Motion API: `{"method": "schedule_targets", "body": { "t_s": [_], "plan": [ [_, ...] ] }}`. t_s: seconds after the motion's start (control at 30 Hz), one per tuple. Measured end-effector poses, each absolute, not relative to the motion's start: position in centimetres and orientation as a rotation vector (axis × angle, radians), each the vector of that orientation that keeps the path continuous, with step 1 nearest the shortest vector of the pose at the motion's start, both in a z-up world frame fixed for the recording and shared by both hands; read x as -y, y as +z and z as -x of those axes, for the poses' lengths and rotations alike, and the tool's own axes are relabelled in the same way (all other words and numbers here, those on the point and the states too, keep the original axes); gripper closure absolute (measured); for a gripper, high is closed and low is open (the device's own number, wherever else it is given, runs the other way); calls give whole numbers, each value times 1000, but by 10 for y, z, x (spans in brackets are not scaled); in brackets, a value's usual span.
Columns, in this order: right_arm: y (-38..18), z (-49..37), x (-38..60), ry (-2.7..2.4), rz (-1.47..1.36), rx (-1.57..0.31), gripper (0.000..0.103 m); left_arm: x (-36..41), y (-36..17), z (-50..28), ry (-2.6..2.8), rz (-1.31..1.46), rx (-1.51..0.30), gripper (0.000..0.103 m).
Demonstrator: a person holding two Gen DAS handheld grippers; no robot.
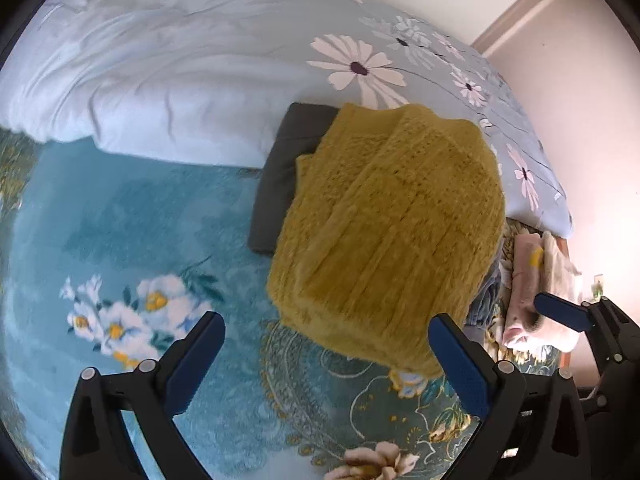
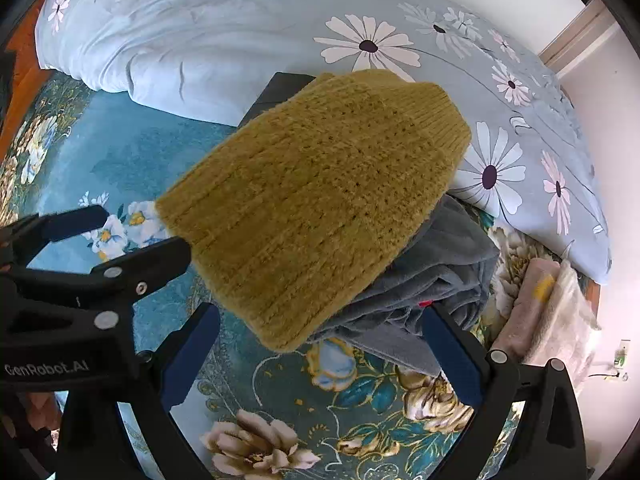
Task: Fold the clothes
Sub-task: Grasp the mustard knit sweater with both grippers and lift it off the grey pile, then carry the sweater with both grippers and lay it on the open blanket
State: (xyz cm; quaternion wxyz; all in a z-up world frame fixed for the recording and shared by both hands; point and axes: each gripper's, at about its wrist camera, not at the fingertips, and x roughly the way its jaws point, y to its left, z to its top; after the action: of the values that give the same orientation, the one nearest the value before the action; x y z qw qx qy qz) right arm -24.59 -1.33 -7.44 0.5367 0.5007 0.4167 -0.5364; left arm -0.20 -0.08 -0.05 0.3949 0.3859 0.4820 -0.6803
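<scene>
Both claws, left claw (image 1: 326, 354) and right claw (image 2: 320, 354), gape empty; mustard sweater (image 2: 316, 208) folded atop grey garment (image 2: 436, 280). Advise squaring edges before pressing flat.

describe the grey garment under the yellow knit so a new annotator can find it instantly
Start at the bed's teal floral blanket, below the pale daisy-print duvet. At its middle lies the folded mustard-yellow knit sweater; the grey garment sticks out from under the sweater's right edge. It is smooth, crumpled blue-grey fleece with a small red tag, unlike the flat dark folded piece behind or the pink and cream fabrics further right.
</scene>
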Motion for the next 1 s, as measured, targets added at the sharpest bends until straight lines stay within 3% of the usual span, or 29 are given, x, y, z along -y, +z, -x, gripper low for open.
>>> {"method": "schedule_targets", "body": {
  "t_s": [0.5, 0.57, 0.63, 0.77, 0.8, 0.83, 1.0],
  "plan": [
    [-88, 277, 3, -1284, -1268, -914, 2, 21, 5, 38, -1772, -1032, -1153, 4],
    [-86, 287, -5, -1308, -1302, -882, 2, 29, 7, 52, -1774, -1060, -1134, 14],
    [-83, 300, -17, -1308, -1355, -845, 2, 37, 7, 71, -1779, -1099, -1102, 33],
    [-79, 318, -54, -1330, -1448, -844, 2, 42, -5, 107, -1746, -1213, -1035, 43],
    [-80, 322, -63, -1334, -1462, -840, 2, 43, -9, 114, -1734, -1239, -1026, 56],
    [-81, 327, -74, -1347, -1473, -845, 2, 41, -14, 117, -1727, -1261, -1018, 80],
    [-79, 347, -118, -1386, -1539, -858, 2, 25, 17, 98, -1750, -1096, -981, 92]
  ]
}}
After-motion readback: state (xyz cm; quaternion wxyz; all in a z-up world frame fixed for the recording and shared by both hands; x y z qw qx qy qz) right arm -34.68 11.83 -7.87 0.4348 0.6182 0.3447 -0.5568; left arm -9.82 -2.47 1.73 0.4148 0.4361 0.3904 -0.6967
